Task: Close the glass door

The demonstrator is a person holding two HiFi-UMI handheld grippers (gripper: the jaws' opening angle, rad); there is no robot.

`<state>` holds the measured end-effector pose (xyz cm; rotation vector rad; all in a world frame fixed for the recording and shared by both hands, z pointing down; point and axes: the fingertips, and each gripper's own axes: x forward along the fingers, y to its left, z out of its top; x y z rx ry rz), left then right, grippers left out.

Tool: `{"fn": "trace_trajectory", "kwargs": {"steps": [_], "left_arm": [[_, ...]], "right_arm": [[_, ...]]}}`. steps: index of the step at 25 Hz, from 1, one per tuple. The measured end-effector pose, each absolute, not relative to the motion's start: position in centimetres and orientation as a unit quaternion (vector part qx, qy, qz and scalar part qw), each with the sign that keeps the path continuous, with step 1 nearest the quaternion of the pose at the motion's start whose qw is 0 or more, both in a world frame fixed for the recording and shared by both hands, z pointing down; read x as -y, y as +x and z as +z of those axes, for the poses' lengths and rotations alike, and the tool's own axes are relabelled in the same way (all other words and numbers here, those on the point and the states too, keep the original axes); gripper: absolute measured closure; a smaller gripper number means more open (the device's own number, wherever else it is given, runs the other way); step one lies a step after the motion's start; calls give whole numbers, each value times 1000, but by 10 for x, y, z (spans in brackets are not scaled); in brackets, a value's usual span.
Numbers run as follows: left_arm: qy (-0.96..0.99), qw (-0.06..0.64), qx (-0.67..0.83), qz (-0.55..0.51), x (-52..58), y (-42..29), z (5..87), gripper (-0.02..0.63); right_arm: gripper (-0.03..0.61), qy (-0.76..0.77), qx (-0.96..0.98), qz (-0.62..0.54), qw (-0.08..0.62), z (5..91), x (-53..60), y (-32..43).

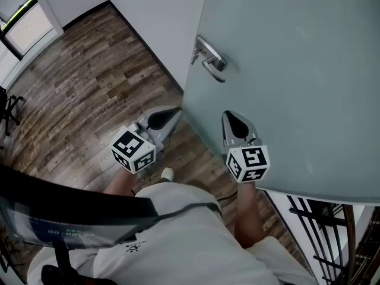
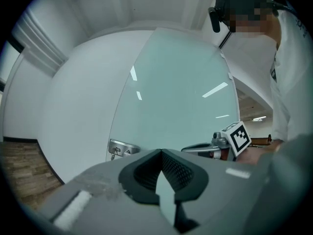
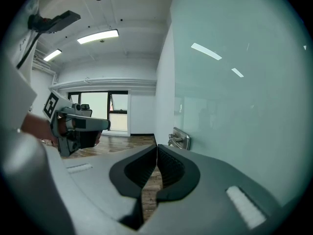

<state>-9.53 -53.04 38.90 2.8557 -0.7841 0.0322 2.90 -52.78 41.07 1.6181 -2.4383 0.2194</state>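
The frosted glass door [image 1: 297, 70] fills the upper right of the head view, and its metal handle [image 1: 211, 58] sits near the door's free edge. My left gripper [image 1: 176, 112] is shut and empty, its tips close to that edge, below the handle. My right gripper [image 1: 229, 115] is also shut and empty, and points at the door's face just right of the edge. In the left gripper view the shut jaws [image 2: 160, 152] face the glass door [image 2: 176, 92] and handle [image 2: 121, 149]. In the right gripper view the shut jaws [image 3: 156, 147] lie beside the glass door [image 3: 234, 97], with the handle [image 3: 180, 140] just ahead.
A white wall [image 1: 160, 16] meets the door's edge over a wood plank floor [image 1: 77, 94]. A black metal railing [image 1: 320, 224] stands at the lower right. A window [image 1: 24, 22] and a dark chair [image 1: 9, 108] are at the far left.
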Motion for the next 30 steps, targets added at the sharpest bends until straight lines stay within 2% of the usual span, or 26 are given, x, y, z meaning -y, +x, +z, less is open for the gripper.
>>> {"fn": "trace_trajectory", "kwargs": {"steps": [10, 17, 20, 25, 27, 30], "left_arm": [[959, 101, 265, 12, 561, -107, 399, 609], [951, 99, 293, 8, 571, -101, 393, 609], [945, 98, 312, 11, 573, -95, 395, 610], [933, 102, 344, 18, 569, -97, 405, 611], [930, 105, 351, 20, 567, -100, 407, 611], [928, 107, 357, 25, 563, -105, 410, 611]], "right_arm": [[568, 547, 824, 63, 130, 419, 574, 24], [544, 527, 829, 27, 183, 425, 609, 33], [500, 514, 828, 9, 224, 436, 624, 41], [383, 486, 831, 10, 270, 461, 652, 44], [359, 480, 827, 9, 294, 468, 664, 45], [356, 471, 817, 8, 332, 482, 679, 44]]}}
